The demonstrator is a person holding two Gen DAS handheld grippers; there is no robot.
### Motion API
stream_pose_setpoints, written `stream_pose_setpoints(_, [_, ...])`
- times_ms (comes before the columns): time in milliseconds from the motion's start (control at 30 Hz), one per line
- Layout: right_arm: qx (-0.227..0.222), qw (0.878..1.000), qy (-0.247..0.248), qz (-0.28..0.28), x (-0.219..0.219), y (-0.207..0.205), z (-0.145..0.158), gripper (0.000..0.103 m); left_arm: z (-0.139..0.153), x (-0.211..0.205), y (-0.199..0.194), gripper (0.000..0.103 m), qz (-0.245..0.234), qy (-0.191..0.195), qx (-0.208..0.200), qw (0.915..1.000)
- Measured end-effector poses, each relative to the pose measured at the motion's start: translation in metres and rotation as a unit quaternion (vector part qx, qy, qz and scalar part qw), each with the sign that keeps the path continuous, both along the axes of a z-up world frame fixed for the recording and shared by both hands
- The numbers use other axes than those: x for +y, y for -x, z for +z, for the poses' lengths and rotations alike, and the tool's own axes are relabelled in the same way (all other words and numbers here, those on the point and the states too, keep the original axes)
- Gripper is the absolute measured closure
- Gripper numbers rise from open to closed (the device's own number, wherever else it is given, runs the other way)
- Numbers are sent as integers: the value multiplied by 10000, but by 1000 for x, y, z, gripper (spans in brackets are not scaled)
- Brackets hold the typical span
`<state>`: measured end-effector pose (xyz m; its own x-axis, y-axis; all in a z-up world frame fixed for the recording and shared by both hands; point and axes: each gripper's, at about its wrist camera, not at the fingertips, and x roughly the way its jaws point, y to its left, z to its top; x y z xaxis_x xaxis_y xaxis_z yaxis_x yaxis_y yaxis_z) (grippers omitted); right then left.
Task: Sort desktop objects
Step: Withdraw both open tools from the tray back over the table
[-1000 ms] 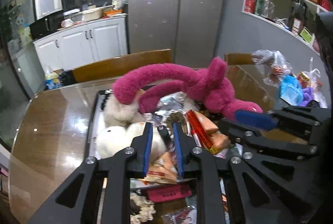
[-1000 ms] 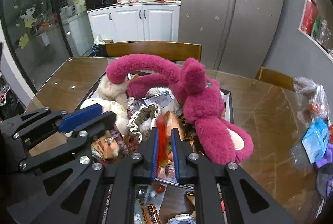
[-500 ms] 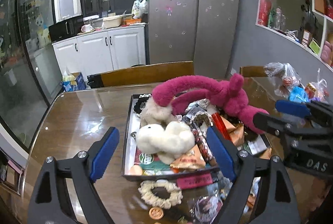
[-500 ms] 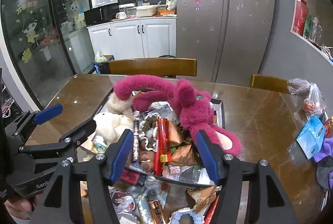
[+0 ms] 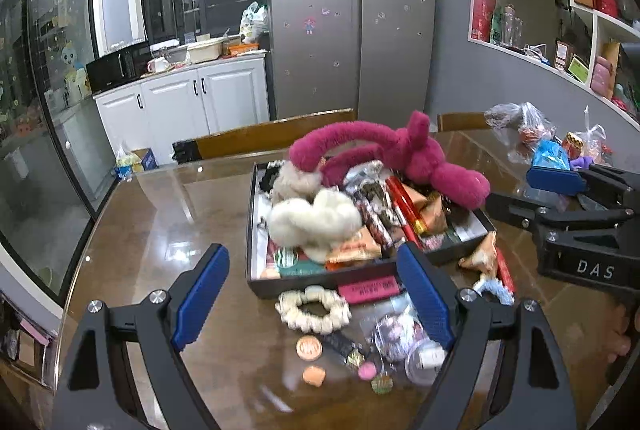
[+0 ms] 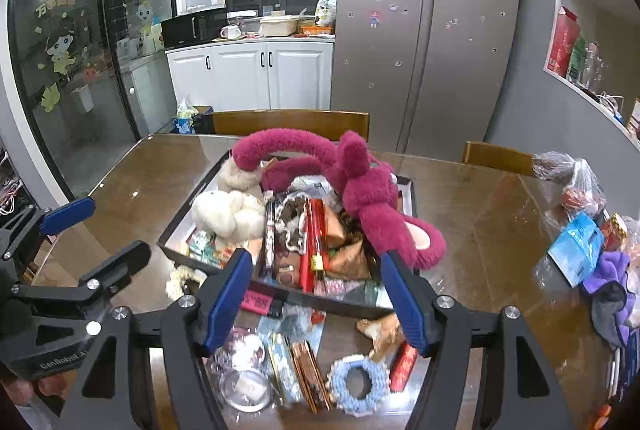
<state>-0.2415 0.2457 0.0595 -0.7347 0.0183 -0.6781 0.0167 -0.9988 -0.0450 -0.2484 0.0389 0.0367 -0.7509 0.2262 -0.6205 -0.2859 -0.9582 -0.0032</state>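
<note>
A dark tray (image 5: 251, 230) on the brown table is heaped with a pink plush toy (image 5: 424, 158), a white plush (image 5: 312, 218), a red stick pack (image 5: 404, 206) and snack packets. In front of it lie a cream scrunchie (image 5: 314, 310), a blue scrunchie (image 6: 356, 386) and small round items (image 5: 309, 346). My left gripper (image 5: 310, 262) hovers open before the tray's near wall, nothing between its pads. My right gripper (image 6: 316, 262) is beside it to the right, its jaws opening and empty. Each gripper shows at the edge of the other's view.
Plastic bags, a blue packet (image 6: 576, 246) and a purple cloth (image 6: 608, 270) crowd the table's right side. Two wooden chairs (image 6: 290, 122) stand behind the table, with a steel fridge (image 6: 424, 30) and white cabinets beyond. A person's hand (image 6: 24, 390) holds the left gripper.
Both grippers went from nearly shut over the tray's contents to wide open, and pulled back and upward. The red pack between the right jaws now lies in the tray.
</note>
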Motion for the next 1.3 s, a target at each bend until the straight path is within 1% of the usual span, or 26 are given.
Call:
stream_pose_setpoints(67, [40, 10000, -42, -68, 1, -11, -4, 33, -4, -2, -6, 16, 75, 43, -68, 9999])
stream_pose_setpoints(133, [-16, 9999, 104, -66, 4, -17, -11, 31, -10, -3, -15, 16, 130, 102, -139, 9998])
stream_pose_setpoints(200, [-153, 9995, 241, -96, 8, -24, -21, 31, -17, -3, -24, 16, 109, 105, -211, 9997])
stream_pose_setpoints(300, [-399, 9988, 193, -188, 7, -34, -35, 31, -27, -1, -40, 15, 75, 97, -278, 9995])
stream_pose_setpoints(400, [-437, 9985, 234, -233, 6, -50, -45, 30, -37, -1, -55, 14, 61, 25, -323, 9995])
stream_pose_setpoints(500, [-392, 9985, 192, -323, 4, -66, -52, 22, -44, -3, -67, 12, 51, -140, -394, 9991])
stream_pose_setpoints(533, [-367, 9986, 156, -338, 4, -70, -53, 22, -46, -4, -69, 12, 58, -171, -431, 9989])
stream_pose_setpoints(600, [-276, 9988, -42, -400, 1, -78, -56, 22, -51, -5, -70, 12, 85, -142, -484, 9987])
stream_pose_setpoints(667, [-284, 9981, -255, -474, -2, -83, -60, 22, -53, -5, -70, 12, 122, -121, -522, 9985])
stream_pose_setpoints(833, [-455, 9980, -7, -449, 5, -86, -67, 22, -58, -10, -66, 12, 137, -287, -656, 9973])
stream_pose_setpoints(900, [-484, 9977, -34, -468, 6, -87, -70, 22, -60, -11, -65, 12, 134, -315, -672, 9972])
stream_pose_setpoints(967, [-510, 9975, -55, -490, 8, -88, -73, 22, -62, -10, -61, 12, 141, -288, -688, 9971])
stream_pose_setpoints(1133, [-573, 9964, 155, -599, 20, -90, -80, 22, -70, -8, -50, 12, 163, -213, -757, 9968])
stream_pose_setpoints(1300, [-706, 9950, 156, -696, 30, -85, -90, 22, -79, -3, -36, 12, 125, -116, -807, 9966])
